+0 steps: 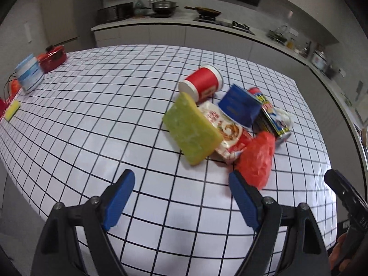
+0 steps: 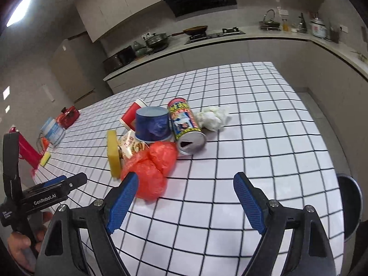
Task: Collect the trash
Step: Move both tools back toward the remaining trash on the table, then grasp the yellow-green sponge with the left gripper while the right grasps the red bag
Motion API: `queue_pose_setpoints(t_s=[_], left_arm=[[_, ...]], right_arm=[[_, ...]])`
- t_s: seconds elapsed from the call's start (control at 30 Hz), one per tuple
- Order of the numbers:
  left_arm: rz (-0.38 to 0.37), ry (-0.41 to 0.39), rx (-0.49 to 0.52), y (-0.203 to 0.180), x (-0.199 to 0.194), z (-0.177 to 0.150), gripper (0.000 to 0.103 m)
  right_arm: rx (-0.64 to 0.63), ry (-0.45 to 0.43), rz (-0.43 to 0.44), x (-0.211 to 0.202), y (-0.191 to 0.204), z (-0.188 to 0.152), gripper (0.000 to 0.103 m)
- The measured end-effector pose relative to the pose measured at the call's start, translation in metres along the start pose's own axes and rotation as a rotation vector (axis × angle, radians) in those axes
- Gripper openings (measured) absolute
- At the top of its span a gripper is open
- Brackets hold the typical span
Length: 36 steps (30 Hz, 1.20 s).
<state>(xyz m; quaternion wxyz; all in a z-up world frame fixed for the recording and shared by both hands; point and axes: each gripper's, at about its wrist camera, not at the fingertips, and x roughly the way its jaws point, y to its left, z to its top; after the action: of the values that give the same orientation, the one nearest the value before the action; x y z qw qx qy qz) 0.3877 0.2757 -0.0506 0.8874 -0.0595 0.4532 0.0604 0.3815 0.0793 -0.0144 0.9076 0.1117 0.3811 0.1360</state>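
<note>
A pile of trash lies on the grid-patterned table (image 1: 92, 119): a yellow-green sponge (image 1: 192, 131), a snack wrapper (image 1: 230, 133), a red paper cup (image 1: 203, 82) on its side, an upturned blue cup (image 1: 239, 107), a drink can (image 1: 274, 119) on its side, a crumpled red plastic bag (image 1: 257, 158) and a white tissue wad (image 2: 212, 117). My left gripper (image 1: 181, 184) is open and empty, just short of the pile, its right finger near the bag. My right gripper (image 2: 186, 184) is open and empty, its left finger beside the red bag (image 2: 153, 168).
At the table's far left stand a red container (image 1: 53, 57), a white-blue tub (image 1: 28, 73) and a small yellow sponge (image 1: 12, 110). A dark round bin (image 2: 350, 204) sits off the table's right edge. A kitchen counter with pots runs behind.
</note>
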Motion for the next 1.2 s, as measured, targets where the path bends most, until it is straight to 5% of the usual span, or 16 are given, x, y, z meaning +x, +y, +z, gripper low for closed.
queue_pose_setpoints(t_s=[0.33,0.6,0.9,1.2], left_arm=[[-0.005,0.042,-0.022,-0.002,0.028,0.028,0.085],[-0.046,0.095,0.013,-0.009,0.076,0.064,0.085],[-0.086,0.159,0.079,0.01,0.105,0.056,0.085],[-0.185,0.17,0.097,0.036,0.094,0.038,0.056]], right_arm=[[0.021,0.022,0.038,0.02,0.005,0.003,0.086],[0.082,-0.001,-0.053,0.034,0.016,0.003,0.086],[0.114,0.017,-0.107,0.059,0.036,0.001,0.086],[0.082,0.059,-0.094,0.084,0.063,-0.003,0.086]])
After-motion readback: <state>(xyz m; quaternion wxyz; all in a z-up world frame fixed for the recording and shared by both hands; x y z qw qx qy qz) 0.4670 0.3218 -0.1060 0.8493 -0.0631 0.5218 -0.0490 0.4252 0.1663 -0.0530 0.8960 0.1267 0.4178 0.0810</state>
